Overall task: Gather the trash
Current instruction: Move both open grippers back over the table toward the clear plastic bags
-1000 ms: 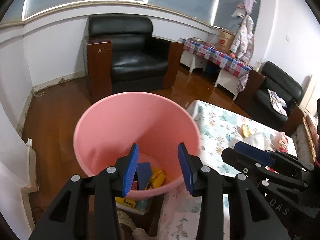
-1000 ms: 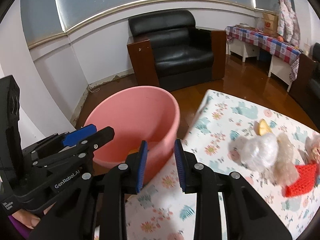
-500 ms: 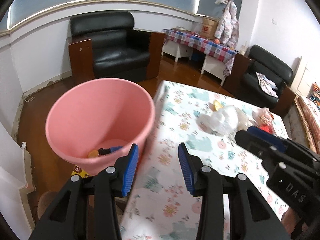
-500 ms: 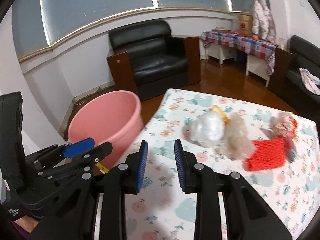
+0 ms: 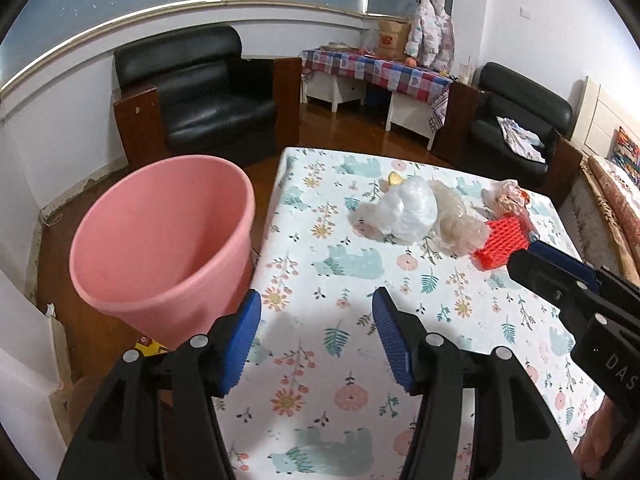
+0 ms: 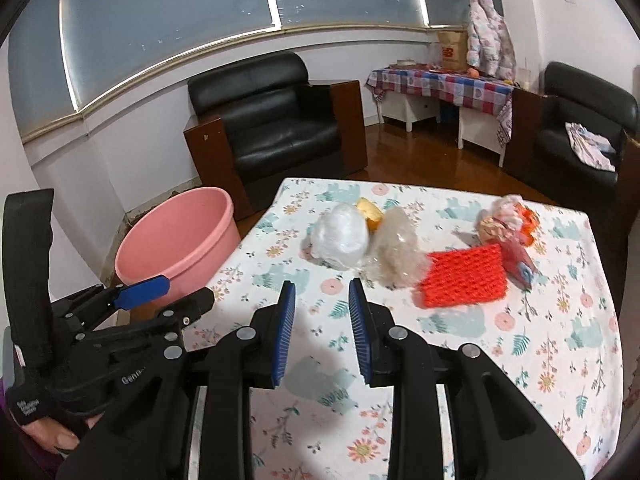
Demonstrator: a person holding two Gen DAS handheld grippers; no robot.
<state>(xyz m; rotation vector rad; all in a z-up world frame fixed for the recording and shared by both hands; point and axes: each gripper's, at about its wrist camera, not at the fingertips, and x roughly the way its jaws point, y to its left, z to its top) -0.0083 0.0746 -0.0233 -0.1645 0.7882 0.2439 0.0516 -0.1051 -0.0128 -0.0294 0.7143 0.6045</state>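
Trash: crumpled plastic bag (image 5: 408,210) among wrappers, red mesh (image 6: 464,276) on counter (image 5: 340,360) beside pink bin (image 5: 160,240).
Handling: likely light, soft, slippery — pinch a bunched fold.
Left hand-held gripper (image 5: 316,340): opening, empty.
Right hand-held gripper (image 6: 322,330): narrow, empty.

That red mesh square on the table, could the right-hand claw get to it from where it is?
Probably yes. The red mesh square lies flat on the tablecloth, just ahead and to the right of the right gripper, whose jaws are empty. Only bare cloth lies between them.

- The small yellow piece (image 6: 370,211) is half hidden behind the white crumpled plastic bag (image 6: 340,238).
- The bottom of the round pink plastic bucket (image 5: 168,240) is not visible.
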